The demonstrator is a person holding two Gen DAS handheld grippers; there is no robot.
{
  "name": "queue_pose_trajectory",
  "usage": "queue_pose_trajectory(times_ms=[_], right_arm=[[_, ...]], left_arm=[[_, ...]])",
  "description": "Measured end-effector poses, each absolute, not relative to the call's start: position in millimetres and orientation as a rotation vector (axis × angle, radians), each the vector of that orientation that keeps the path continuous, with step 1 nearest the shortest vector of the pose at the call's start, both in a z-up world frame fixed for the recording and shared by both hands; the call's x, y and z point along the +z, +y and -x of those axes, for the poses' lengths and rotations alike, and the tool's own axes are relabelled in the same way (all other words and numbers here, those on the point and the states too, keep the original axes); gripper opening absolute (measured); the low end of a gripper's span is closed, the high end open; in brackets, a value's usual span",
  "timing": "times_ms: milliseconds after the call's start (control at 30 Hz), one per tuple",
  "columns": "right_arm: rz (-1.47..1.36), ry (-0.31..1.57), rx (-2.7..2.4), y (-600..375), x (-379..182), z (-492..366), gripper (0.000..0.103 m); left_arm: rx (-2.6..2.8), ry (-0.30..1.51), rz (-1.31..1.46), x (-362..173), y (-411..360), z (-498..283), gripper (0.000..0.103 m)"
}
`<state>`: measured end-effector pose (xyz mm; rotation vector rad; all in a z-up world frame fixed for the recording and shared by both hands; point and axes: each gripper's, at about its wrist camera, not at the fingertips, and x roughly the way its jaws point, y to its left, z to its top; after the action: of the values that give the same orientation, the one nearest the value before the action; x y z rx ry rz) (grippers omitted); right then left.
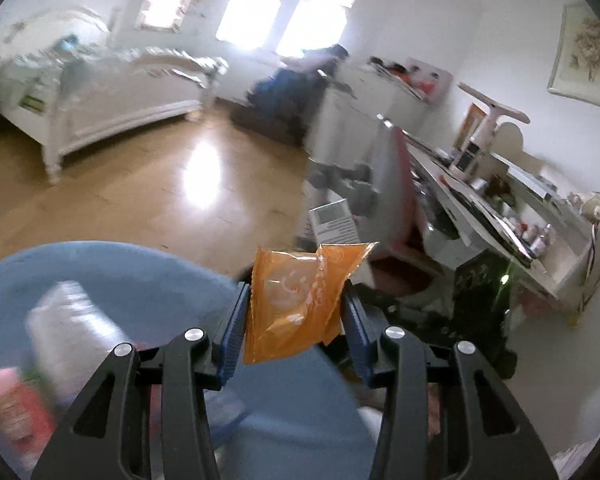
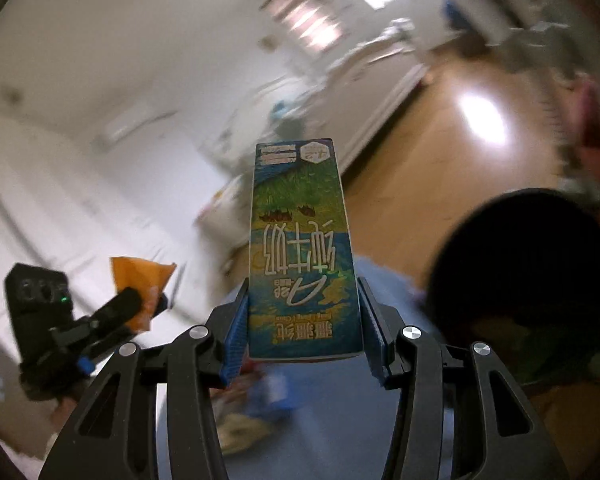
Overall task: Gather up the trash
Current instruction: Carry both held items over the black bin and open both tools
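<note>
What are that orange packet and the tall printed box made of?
The orange packet looks like thin glossy plastic film: it crinkles, shines and has a crimped edge. The box looks like coated paperboard, a milk carton by its print: flat stiff faces, sharp folded edges, slight sheen. Any lining cannot be seen.

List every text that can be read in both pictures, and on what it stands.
"纯牛奶": milk carton in right gripper, print upside down.
Carton's other print: too small or blurred.
Orange wrapper in left gripper: pale marks, unreadable.
White box: print too small.
</note>
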<state>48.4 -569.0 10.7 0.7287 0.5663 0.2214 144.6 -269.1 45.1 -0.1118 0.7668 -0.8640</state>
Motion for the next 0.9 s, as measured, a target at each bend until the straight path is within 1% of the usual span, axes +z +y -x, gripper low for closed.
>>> queue_pose_trajectory(times_ms=[100, 267, 467, 567, 633, 667, 700, 733, 767, 900], right_arm=[[-0.791, 0.569, 0.138, -601, -10, -47, 0.049], [-0.882, 0.607, 0.069, -634, -53, -48, 0.049], [-0.917, 0.637, 0.037, -642, -78, -56, 0.049], [-0.932, 0.644, 0.027, -657, -83, -60, 0.05], [-0.94, 0.652, 0.014, -662, -86, -61, 0.051], [-0.943, 0.656, 0.008, -662, -85, -61, 0.057], [-0.943, 0.658, -0.008, -665, -84, -60, 0.067], [-0.941, 0.651, -0.02, -666, -83, -58, 0.071], [-0.94, 0.643, -0.025, -668, -83, -58, 0.076], [-0.915, 0.634, -0.026, -663, -72, -51, 0.076]], left_arm=[[-0.929, 0.852, 0.142, 22, -326, -166, 0.045], [-0.965, 0.953, 0.101, -19, -389, -185, 0.045], [-0.939, 1.033, 0.094, -48, -403, -194, 0.047], [-0.922, 1.044, 0.083, -55, -404, -198, 0.052], [-0.893, 1.043, 0.067, -56, -406, -201, 0.071], [-0.872, 1.036, 0.062, -55, -405, -201, 0.076], [-0.854, 1.027, 0.064, -53, -403, -202, 0.084], [-0.846, 1.018, 0.071, -50, -402, -202, 0.088], [-0.844, 1.01, 0.076, -46, -399, -202, 0.088], [-0.854, 0.981, 0.09, -27, -381, -190, 0.091]])
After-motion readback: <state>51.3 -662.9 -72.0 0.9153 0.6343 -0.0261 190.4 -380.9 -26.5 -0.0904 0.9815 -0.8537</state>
